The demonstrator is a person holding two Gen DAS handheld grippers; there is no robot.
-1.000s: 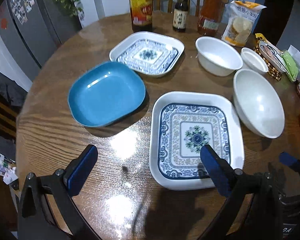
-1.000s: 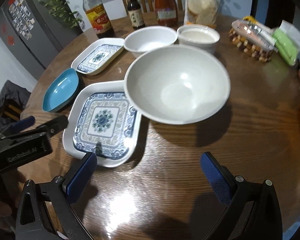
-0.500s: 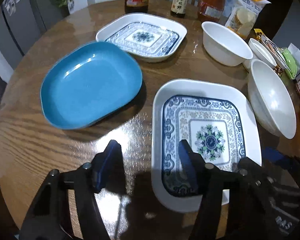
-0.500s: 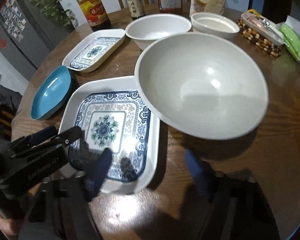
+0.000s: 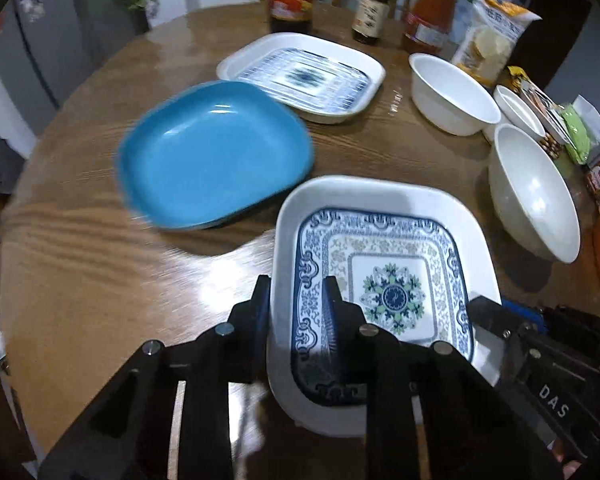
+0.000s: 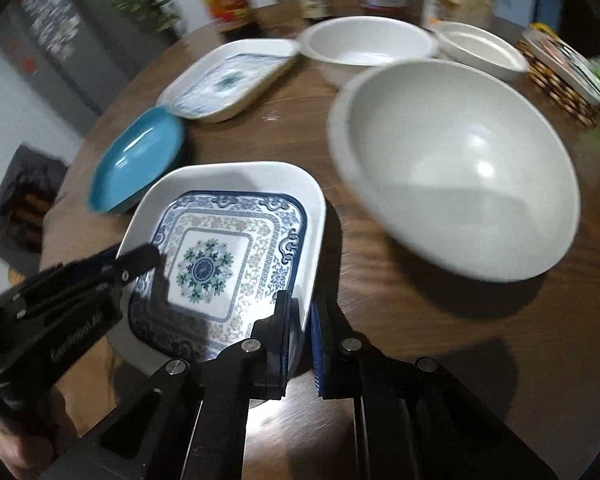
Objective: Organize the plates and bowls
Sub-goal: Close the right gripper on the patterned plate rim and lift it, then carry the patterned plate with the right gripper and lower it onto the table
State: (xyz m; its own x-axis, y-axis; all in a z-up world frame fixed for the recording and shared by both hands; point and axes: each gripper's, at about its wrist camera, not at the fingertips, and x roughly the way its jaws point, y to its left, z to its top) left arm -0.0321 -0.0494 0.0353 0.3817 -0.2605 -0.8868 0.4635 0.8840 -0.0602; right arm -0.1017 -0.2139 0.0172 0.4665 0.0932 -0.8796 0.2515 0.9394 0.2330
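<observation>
Gripping the near patterned plate [image 5: 384, 276] from both sides, the two grippers hold one dish between them. The left gripper [image 5: 296, 300] has its fingers drawn narrow across the plate's left rim, one pad outside the wall and one inside on the blue border. The right gripper [image 6: 300, 320] is likewise pinched narrow over the plate's right near rim, as its own camera shows.

The plate sits near the table's [image 5: 80, 280] near edge; whether it is lifted clear of the wood cannot be told.

Outward from the fingers:
- a blue plate [image 5: 216, 152] lies just beyond to the far left, close to the held plate's far left corner;
- a second patterned plate [image 5: 304, 76] lies farther still, its near edge overlapped in view by the blue one;
- a large white bowl [image 6: 452, 168] stands just to the right;
- two smaller white bowls [image 5: 452, 92] stand beyond that.

The likely destination, the matching far plate, lies ahead and slightly left of the fingers, past the blue plate. Its long axis runs left to right, roughly parallel to that of the held plate, so little rotation seems needed. The left gripper is the nearer to it. Bottles [image 5: 370, 8] and snack packets [image 5: 492, 36] line the far edge.
</observation>
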